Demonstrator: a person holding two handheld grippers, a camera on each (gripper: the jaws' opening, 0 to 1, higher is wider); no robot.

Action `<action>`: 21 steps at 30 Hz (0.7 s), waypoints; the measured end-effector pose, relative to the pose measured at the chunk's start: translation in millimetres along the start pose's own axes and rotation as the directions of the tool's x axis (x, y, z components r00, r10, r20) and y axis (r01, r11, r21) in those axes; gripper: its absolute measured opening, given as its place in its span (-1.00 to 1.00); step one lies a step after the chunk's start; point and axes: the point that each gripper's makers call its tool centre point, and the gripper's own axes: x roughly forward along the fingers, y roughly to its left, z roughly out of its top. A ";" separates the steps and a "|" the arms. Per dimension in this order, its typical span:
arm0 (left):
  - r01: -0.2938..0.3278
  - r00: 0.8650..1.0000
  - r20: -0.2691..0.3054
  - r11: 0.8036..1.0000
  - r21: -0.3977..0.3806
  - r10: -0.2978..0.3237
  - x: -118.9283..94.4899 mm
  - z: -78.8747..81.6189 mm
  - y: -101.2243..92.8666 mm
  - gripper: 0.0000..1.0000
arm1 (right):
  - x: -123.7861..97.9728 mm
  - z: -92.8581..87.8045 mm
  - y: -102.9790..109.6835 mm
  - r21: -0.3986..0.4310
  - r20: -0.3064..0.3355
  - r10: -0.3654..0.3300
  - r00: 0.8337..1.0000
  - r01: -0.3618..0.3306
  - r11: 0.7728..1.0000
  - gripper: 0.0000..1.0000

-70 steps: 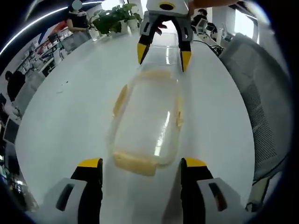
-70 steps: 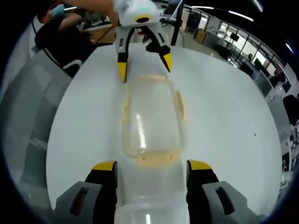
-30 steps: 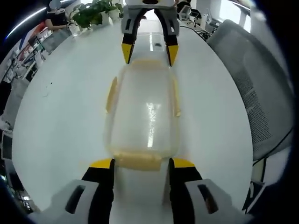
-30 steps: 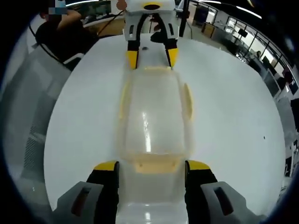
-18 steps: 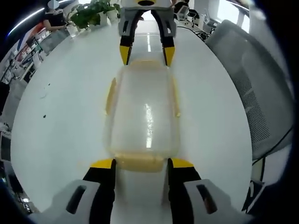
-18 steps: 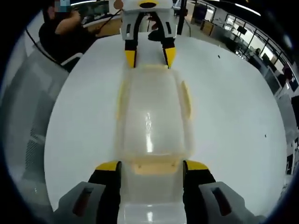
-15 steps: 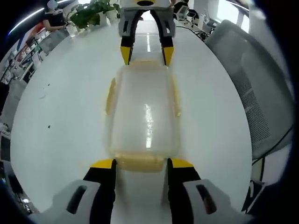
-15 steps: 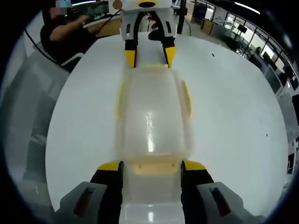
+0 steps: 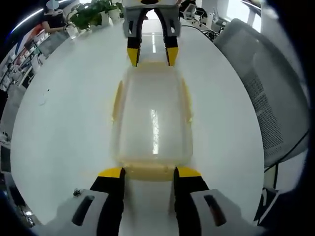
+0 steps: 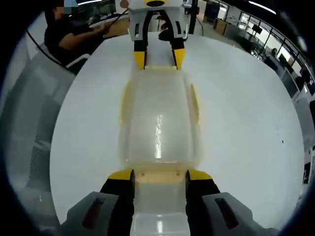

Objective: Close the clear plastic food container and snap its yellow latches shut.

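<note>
Resting flat on the white table [image 9: 64,113], the clear food container [image 9: 152,115] lies lengthwise between the two grippers, lid down on its body. In the left gripper view, the left gripper [image 9: 147,172] rises from the near edge with its yellow-tipped jaws spread, one on each side of the near end latch [image 9: 147,170]; the tips sit just beside the latch's ends, and contact cannot be confirmed. At the far end of the container, the right gripper [image 9: 149,55] comes in from the opposite side, its jaws likewise apart and bracketing the far end.

In the right gripper view, the same arrangement is seen from the other end: the right gripper [image 10: 159,175] stands with jaws parted around the near yellow end latch [image 10: 160,174], and the left gripper [image 10: 158,58] is at the far end with jaws spread. The container [image 10: 158,118] runs straight down the middle of this view. Yellow side latches [image 10: 126,105] show along both long edges, lying against the container walls; whether they are fully snapped cannot be told.

A grey mesh chair [image 9: 266,103] stands to the right of the table in the left gripper view. A potted plant [image 9: 91,12] sits at the table's far left edge. A seated person in dark clothing [image 10: 66,34] is at the far left in the right gripper view.
</note>
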 end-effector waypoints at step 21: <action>0.014 1.000 0.010 1.000 0.005 -0.014 0.0 0.0 -1.1 -0.21 | -2.3 0.2 -1.3 -0.004 0.001 0.014 1.000 -0.014 1.000 -0.20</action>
